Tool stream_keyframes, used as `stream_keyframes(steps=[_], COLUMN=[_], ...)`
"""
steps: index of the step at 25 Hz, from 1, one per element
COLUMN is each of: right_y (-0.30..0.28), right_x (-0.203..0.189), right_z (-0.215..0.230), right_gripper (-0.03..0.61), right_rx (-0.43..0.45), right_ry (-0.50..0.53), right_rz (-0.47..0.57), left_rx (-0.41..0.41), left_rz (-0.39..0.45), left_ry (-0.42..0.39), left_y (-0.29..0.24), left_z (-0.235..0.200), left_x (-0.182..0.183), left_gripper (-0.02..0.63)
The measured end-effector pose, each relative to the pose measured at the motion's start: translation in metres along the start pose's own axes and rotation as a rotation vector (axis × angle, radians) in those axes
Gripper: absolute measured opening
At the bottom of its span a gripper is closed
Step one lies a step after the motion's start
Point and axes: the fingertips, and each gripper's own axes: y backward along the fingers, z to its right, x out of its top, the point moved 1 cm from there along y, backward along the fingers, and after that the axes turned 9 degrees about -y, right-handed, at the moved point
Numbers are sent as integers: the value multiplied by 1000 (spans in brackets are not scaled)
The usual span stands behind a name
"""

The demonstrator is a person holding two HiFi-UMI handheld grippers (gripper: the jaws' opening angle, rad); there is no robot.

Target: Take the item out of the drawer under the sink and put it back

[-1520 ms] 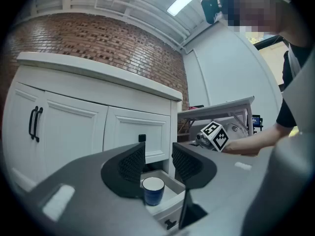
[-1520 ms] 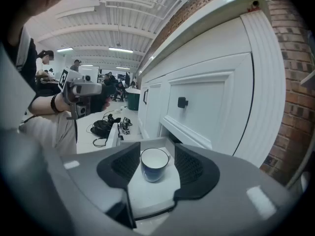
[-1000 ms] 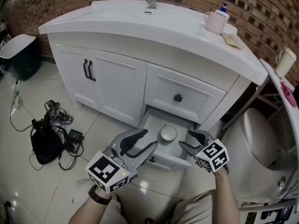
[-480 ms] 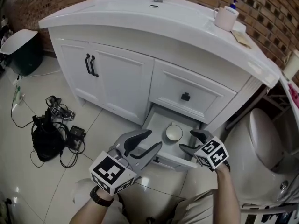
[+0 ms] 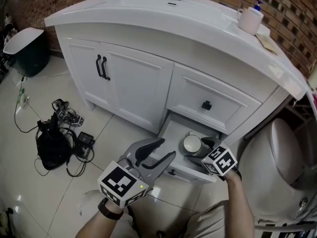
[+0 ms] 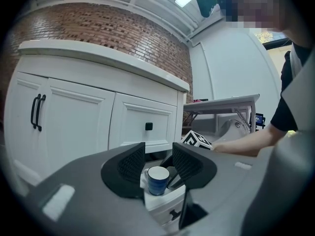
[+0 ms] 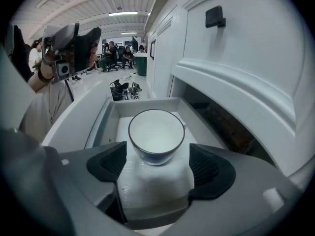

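The bottom drawer point(image 5: 174, 131) of the white vanity stands pulled out. In it a small cup point(image 5: 192, 144), white inside and blue outside, stands upright. My right gripper point(image 5: 202, 148) reaches into the drawer at the cup's right side. In the right gripper view the cup point(image 7: 156, 135) stands on the drawer floor point(image 7: 152, 186) just ahead of my right gripper point(image 7: 158, 165), whose jaws are opening and do not touch it. My left gripper point(image 5: 157, 153) hovers open and empty in front of the drawer. The left gripper view shows the cup point(image 6: 158, 180) beyond my left gripper point(image 6: 160, 164).
Above the open drawer is a shut drawer with a black knob point(image 5: 206, 105). Cabinet doors with black handles point(image 5: 101, 66) stand to the left. A mug point(image 5: 249, 20) sits on the countertop. A black bag with cables point(image 5: 52, 145) lies on the floor at left. A toilet point(image 5: 285, 155) stands at right.
My right gripper has moved forward into the drawer up to the cup, and its jaws have widened. The left gripper has stayed about where it was. The head view has shifted.
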Motion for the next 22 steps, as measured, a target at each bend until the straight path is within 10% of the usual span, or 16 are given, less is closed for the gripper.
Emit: stream_keyframes(steps=[22], right_y=[-28], right_x=[38], right_z=[-9], right_gripper=[411], right_rx=[48], right_ry=[-37], right_rz=[149], left_rx=[19], left_rz=[21], left_ry=[35], left_y=[2], left_z=[-23], left_x=[-6], left_gripper=[183])
